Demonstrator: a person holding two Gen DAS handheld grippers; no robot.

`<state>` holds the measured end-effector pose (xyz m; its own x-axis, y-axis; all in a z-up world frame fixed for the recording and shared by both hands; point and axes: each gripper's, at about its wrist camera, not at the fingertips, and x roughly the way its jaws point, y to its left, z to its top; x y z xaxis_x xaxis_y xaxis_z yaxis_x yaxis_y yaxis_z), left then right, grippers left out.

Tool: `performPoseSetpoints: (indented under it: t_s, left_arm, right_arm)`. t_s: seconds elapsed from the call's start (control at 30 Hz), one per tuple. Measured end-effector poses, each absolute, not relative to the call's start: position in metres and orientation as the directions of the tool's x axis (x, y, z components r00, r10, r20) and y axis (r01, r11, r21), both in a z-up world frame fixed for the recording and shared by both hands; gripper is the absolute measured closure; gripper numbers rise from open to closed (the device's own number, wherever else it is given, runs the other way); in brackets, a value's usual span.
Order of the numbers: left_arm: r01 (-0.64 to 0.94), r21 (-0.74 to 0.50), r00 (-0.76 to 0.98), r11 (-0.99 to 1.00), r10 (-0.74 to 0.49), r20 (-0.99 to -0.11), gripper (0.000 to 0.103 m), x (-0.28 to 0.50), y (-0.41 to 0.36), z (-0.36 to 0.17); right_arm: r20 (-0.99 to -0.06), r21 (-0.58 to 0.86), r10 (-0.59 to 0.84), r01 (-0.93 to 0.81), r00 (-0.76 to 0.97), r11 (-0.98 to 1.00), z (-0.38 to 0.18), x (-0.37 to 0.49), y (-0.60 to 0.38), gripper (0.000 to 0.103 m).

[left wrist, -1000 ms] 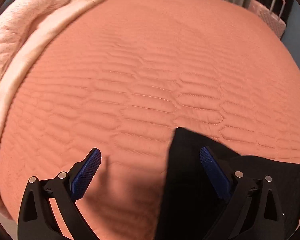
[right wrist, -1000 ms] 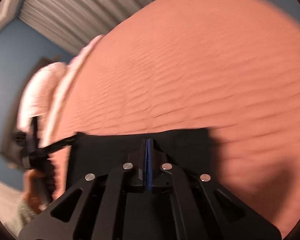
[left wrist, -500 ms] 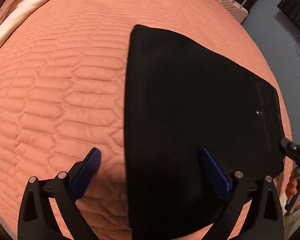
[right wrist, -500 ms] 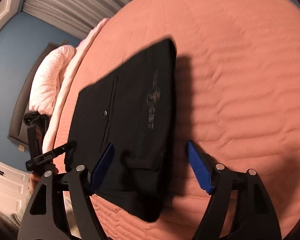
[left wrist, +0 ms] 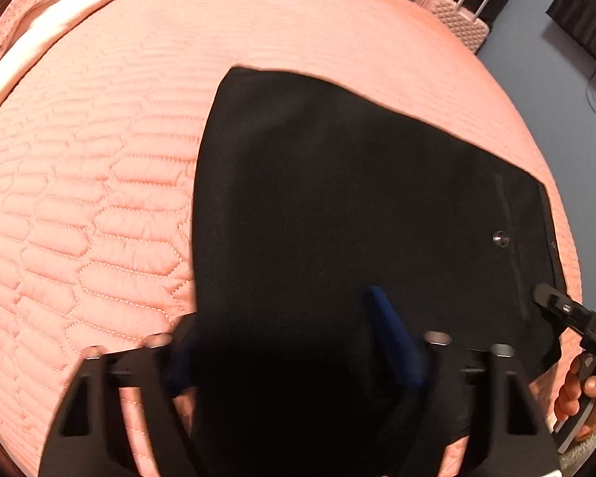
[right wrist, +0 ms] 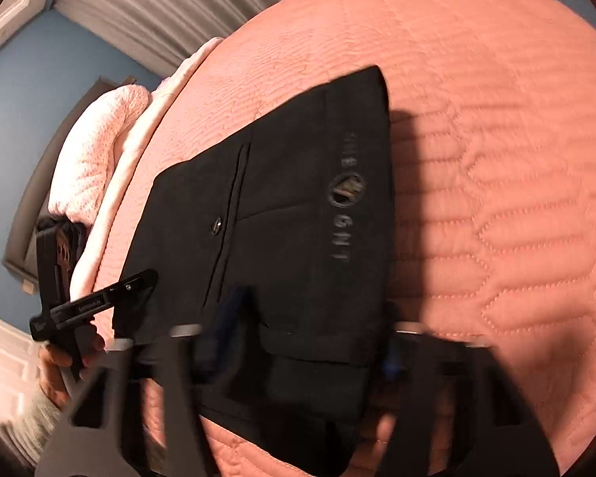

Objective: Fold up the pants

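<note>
The black pants (left wrist: pixel 337 198) lie folded flat on the salmon quilted bed (left wrist: pixel 99 198). In the right wrist view the pants (right wrist: pixel 282 214) show a back pocket with a button and a printed logo strip. My left gripper (left wrist: pixel 286 342) is open, its blurred blue pads straddling the near edge of the pants; the left pad is partly hidden by the fabric. My right gripper (right wrist: pixel 310 330) is open, its fingers either side of the waistband end. Each gripper shows in the other's view: the right one (left wrist: pixel 568 314) and the left one (right wrist: pixel 95 302).
A pale pink blanket and pillow (right wrist: pixel 95 151) lie along the bed's head side. A pink suitcase (left wrist: pixel 461 20) stands beyond the far edge of the bed. Grey curtains (right wrist: pixel 171 4) and blue walls lie behind.
One second ago my right gripper was shut on the pants; it has let go and opened. Both grippers have pulled back, then moved in low over the pants' near edges.
</note>
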<state>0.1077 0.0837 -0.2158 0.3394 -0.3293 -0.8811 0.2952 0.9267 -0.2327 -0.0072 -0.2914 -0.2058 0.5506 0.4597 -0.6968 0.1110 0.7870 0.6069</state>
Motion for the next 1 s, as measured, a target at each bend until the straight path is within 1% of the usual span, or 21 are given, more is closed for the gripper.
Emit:
performPoseSetpoints:
  t_s: [0.03, 0.07, 0.1, 0.13, 0.17, 0.2, 0.23, 0.27, 0.3, 0.33, 0.37, 0.4, 0.47, 0.53, 0.57, 0.63, 0.7, 0.77, 0.87, 0.93, 1.0]
  left_arm:
    - [0.294, -0.222, 0.348, 0.929, -0.321, -0.881, 0.061, 0.104, 0.085, -0.211]
    - [0.294, -0.219, 0.354, 0.930, -0.319, -0.879, 0.072, 0.104, 0.090, -0.208]
    - [0.288, -0.240, 0.352, 0.927, -0.335, -0.874, 0.076, 0.103, 0.096, -0.206]
    - [0.262, -0.280, 0.341, 0.924, -0.360, -0.869, 0.076, 0.105, 0.105, -0.209]
    - [0.246, -0.300, 0.330, 0.922, -0.371, -0.868, 0.072, 0.107, 0.112, -0.211]
    - [0.240, -0.308, 0.325, 0.921, -0.375, -0.868, 0.061, 0.107, 0.114, -0.214]
    - [0.242, -0.302, 0.323, 0.922, -0.370, -0.871, 0.057, 0.111, 0.119, -0.216]
    - [0.247, -0.302, 0.322, 0.921, -0.372, -0.871, 0.048, 0.120, 0.126, -0.216]
    - [0.252, -0.314, 0.313, 0.915, -0.384, -0.868, 0.033, 0.120, 0.124, -0.218]
    - [0.258, -0.332, 0.300, 0.907, -0.402, -0.865, 0.027, 0.122, 0.127, -0.218]
    - [0.265, -0.327, 0.300, 0.907, -0.400, -0.866, 0.016, 0.121, 0.122, -0.219]
    - [0.273, -0.303, 0.308, 0.913, -0.382, -0.871, 0.010, 0.120, 0.116, -0.221]
    - [0.274, -0.251, 0.333, 0.928, -0.336, -0.881, 0.005, 0.114, 0.103, -0.222]
    - [0.257, -0.246, 0.345, 0.935, -0.327, -0.880, 0.005, 0.109, 0.106, -0.225]
    - [0.234, -0.270, 0.356, 0.934, -0.341, -0.870, 0.007, 0.107, 0.116, -0.221]
    - [0.174, -0.354, 0.380, 0.919, -0.394, -0.837, 0.007, 0.102, 0.139, -0.218]
    - [0.133, -0.502, 0.354, 0.855, -0.514, -0.781, 0.007, 0.097, 0.174, -0.220]
    - [0.081, -0.600, 0.336, 0.796, -0.588, -0.736, 0.007, 0.097, 0.204, -0.229]
    - [0.025, -0.684, 0.315, 0.730, -0.655, -0.687, 0.007, 0.098, 0.231, -0.248]
    - [0.036, -0.703, 0.312, 0.710, -0.677, -0.667, 0.007, 0.095, 0.235, -0.252]
    - [0.089, -0.761, 0.241, 0.643, -0.755, -0.610, 0.018, 0.097, 0.218, -0.257]
  right_arm:
    - [-0.700, 0.602, 0.454, 0.112, 0.552, 0.791, -0.204, -0.007, -0.287, 0.069]
    - [-0.710, 0.580, 0.440, 0.102, 0.550, 0.808, -0.200, -0.007, -0.282, 0.070]
    - [-0.717, 0.569, 0.434, 0.098, 0.546, 0.817, -0.199, -0.005, -0.279, 0.070]
    - [-0.719, 0.573, 0.438, 0.105, 0.540, 0.813, -0.201, -0.004, -0.280, 0.070]
    - [-0.716, 0.592, 0.452, 0.121, 0.532, 0.796, -0.206, -0.002, -0.283, 0.069]
    - [-0.707, 0.614, 0.467, 0.134, 0.530, 0.778, -0.209, 0.002, -0.284, 0.064]
    - [-0.697, 0.636, 0.482, 0.149, 0.530, 0.757, -0.213, 0.003, -0.287, 0.062]
    - [-0.694, 0.646, 0.487, 0.161, 0.530, 0.746, -0.213, 0.010, -0.278, 0.058]
    - [-0.704, 0.631, 0.476, 0.158, 0.527, 0.759, -0.211, 0.012, -0.276, 0.057]
    - [-0.717, 0.610, 0.462, 0.150, 0.521, 0.778, -0.210, 0.013, -0.273, 0.057]
    - [-0.720, 0.605, 0.459, 0.148, 0.520, 0.782, -0.210, 0.014, -0.271, 0.057]
    - [-0.718, 0.611, 0.463, 0.153, 0.520, 0.777, -0.210, 0.012, -0.272, 0.056]
    - [-0.703, 0.638, 0.481, 0.165, 0.524, 0.752, -0.212, 0.012, -0.277, 0.057]
    - [-0.693, 0.655, 0.495, 0.171, 0.524, 0.736, -0.213, 0.012, -0.280, 0.057]
    - [-0.692, 0.658, 0.499, 0.172, 0.522, 0.733, -0.213, 0.012, -0.282, 0.057]
    - [-0.687, 0.662, 0.505, 0.165, 0.523, 0.731, -0.215, 0.011, -0.285, 0.058]
    - [-0.681, 0.669, 0.511, 0.160, 0.524, 0.726, -0.216, 0.010, -0.288, 0.058]
    - [-0.672, 0.678, 0.521, 0.155, 0.525, 0.718, -0.218, 0.008, -0.291, 0.058]
    - [-0.664, 0.687, 0.528, 0.154, 0.530, 0.710, -0.220, 0.006, -0.295, 0.058]
    - [-0.665, 0.684, 0.524, 0.152, 0.532, 0.714, -0.218, 0.006, -0.293, 0.058]
    - [-0.664, 0.687, 0.527, 0.154, 0.531, 0.710, -0.218, 0.005, -0.295, 0.058]
